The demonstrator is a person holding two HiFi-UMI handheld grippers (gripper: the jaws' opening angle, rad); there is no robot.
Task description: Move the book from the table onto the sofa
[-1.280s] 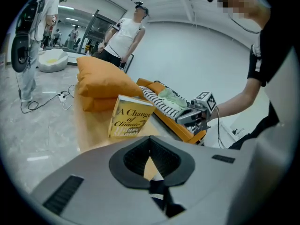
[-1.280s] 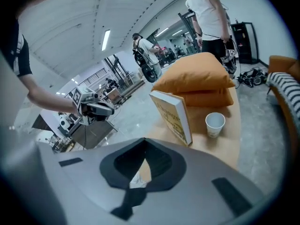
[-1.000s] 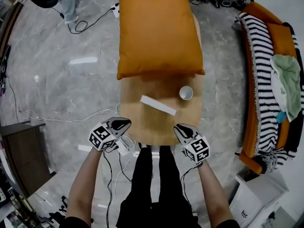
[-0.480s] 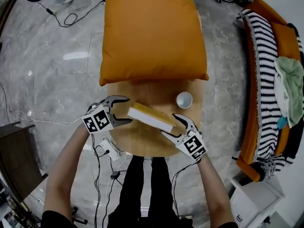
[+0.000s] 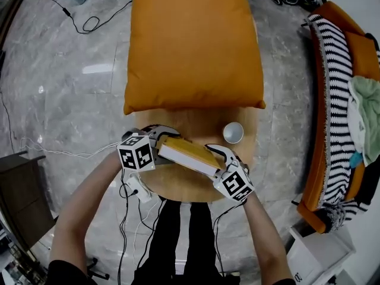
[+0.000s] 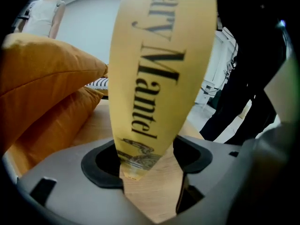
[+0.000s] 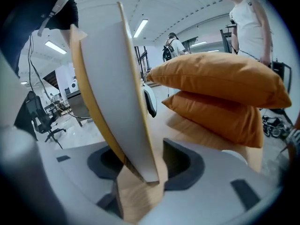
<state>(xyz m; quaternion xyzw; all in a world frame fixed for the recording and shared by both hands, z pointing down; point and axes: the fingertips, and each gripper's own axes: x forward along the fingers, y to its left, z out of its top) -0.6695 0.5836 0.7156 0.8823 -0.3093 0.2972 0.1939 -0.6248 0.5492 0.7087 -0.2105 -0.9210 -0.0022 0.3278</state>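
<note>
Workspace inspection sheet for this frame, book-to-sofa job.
Surface: wooden table, far half under cushions.
Job's things: book at table's near end; sofa to the right, striped throw on it.
Clutter: stacked orange cushions, white cup.
Grippers: left gripper jaws just opening, right gripper jaws just closing; book's ends between them, neither clamped.
Cables: white cable and black cable on floor.
Surroundings: marble floor; person beyond the cushions.

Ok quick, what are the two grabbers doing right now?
Left gripper: open, jaws just opened wider, book end between them.
Right gripper: open, jaws just closing in, book's other end between them.
</note>
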